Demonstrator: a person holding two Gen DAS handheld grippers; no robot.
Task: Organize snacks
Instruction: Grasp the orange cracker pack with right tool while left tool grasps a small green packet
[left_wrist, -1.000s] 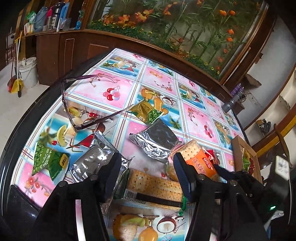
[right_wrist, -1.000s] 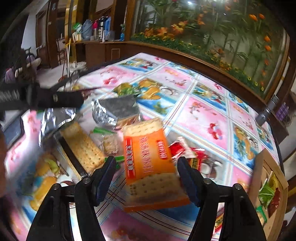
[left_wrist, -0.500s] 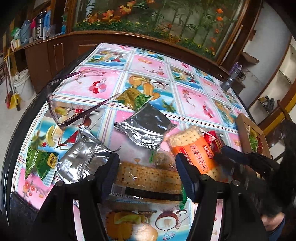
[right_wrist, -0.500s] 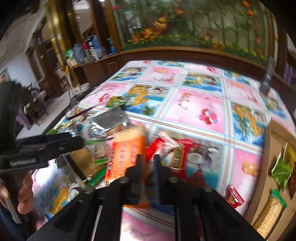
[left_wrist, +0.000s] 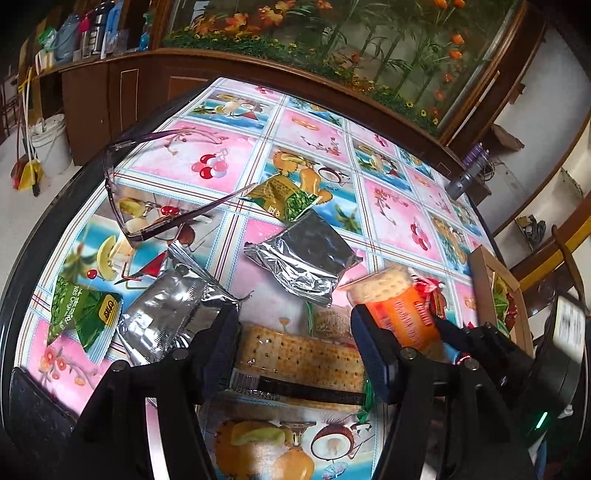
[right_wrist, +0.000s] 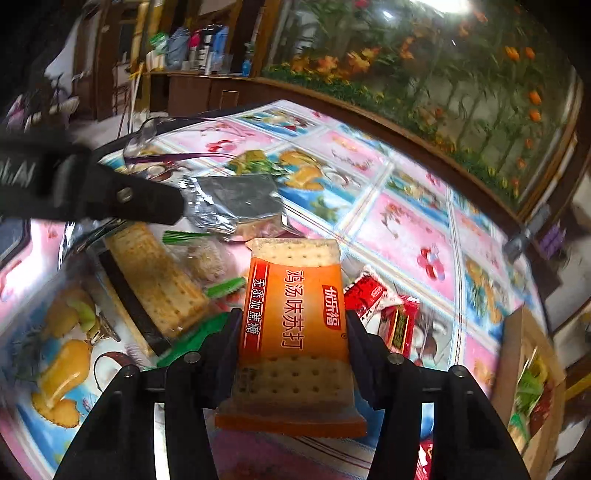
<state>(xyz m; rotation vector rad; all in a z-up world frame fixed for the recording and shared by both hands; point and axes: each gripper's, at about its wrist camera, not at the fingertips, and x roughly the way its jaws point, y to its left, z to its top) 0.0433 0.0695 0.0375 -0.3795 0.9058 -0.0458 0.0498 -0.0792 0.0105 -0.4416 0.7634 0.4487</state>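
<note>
Your left hand-held gripper (left_wrist: 295, 332) shows, in its own view, with its fingers spread and nothing pinched: it hovers over the long cracker pack (left_wrist: 295, 354) that lies flat on the table (left_wrist: 388, 214), which sits between the fingers but apart from both pads. Little has changed here over the last second; the silver foil pouch (left_wrist: 303, 262), the second foil pouch (left_wrist: 173, 314) by the left finger and the green packet (left_wrist: 81, 314) lie where they did, as do the spectacles (left_wrist: 147, 206). What is new sits at the right: the orange soda-cracker pack (left_wrist: 399, 314) now stands lifted and tilted in the other gripper. In the right wrist view, your right hand-held gripper (right_wrist: 293, 343) has that orange soda-cracker pack (right_wrist: 295, 314) between its pads, one on each long edge. Half a second ago the fingers were nearly together beside the pack; now the jaws are opening and straddle it, so the grip looks freshly retaken. The pack seems clear of the table, above the red sweet wrappers (right_wrist: 388, 310). The wooden tray (right_wrist: 517, 354) with sorted packets waits at the right edge, probably your next stop.
</note>
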